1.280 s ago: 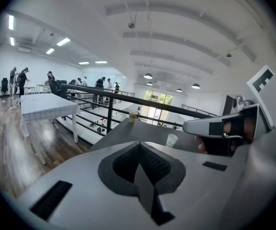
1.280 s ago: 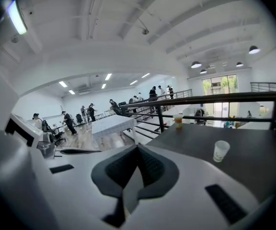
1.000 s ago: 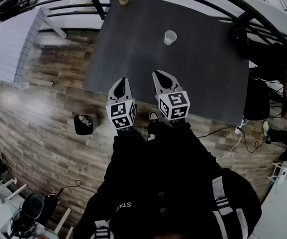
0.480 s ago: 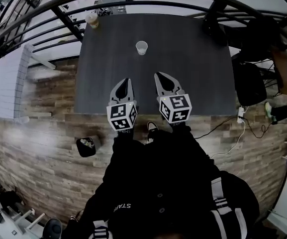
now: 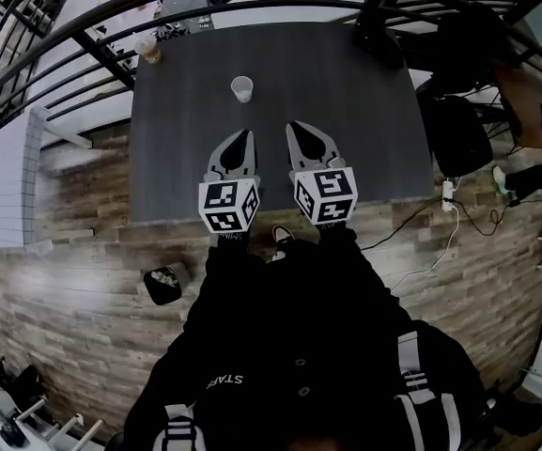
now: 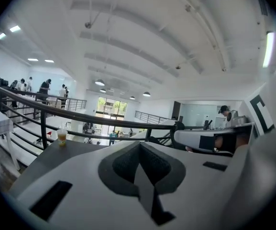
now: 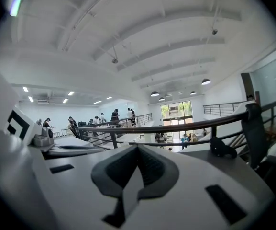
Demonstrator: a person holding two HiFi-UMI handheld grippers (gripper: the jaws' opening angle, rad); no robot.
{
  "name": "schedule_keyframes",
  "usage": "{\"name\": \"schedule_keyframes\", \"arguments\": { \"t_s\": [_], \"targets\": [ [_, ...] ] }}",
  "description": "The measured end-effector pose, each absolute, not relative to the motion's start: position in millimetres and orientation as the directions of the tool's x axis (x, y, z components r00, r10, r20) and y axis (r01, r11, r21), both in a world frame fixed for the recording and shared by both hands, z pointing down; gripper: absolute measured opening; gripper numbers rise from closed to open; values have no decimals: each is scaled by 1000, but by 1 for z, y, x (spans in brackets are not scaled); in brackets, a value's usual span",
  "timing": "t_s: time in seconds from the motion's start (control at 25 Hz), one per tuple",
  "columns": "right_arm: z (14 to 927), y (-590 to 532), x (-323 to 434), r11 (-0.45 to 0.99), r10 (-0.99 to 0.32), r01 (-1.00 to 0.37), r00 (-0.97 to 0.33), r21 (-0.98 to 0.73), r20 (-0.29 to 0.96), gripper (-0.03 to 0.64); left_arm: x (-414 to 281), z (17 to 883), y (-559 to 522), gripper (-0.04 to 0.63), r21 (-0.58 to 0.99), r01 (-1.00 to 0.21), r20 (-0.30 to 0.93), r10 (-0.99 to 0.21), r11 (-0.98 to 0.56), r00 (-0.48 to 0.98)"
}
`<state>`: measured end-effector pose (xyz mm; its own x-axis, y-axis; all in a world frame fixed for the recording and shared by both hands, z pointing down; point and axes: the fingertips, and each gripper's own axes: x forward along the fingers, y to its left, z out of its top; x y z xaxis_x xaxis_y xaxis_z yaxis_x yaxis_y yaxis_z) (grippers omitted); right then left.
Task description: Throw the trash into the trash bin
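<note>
The left gripper (image 5: 241, 137) and right gripper (image 5: 295, 128) were shut, empty. The clear plastic cup (image 5: 241, 88), probably trash, stood untouched near the table's (image 5: 364, 111) far edge, well apart from the trash bin (image 5: 162, 285).

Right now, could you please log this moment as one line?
left gripper shut, empty | right gripper shut, empty | cup on table | trash bin on floor
</note>
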<state>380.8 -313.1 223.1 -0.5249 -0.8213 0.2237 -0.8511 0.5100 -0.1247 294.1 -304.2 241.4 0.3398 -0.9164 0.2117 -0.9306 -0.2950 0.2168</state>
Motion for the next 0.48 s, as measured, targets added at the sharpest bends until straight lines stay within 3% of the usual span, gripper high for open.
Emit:
{"name": "schedule_keyframes", "arguments": {
  "t_s": [0.48],
  "targets": [
    [201, -303, 373, 464, -858, -876, -482, -133, 178, 15, 297, 223, -316, 0, 159, -912, 194, -894, -378, 404]
  ]
}}
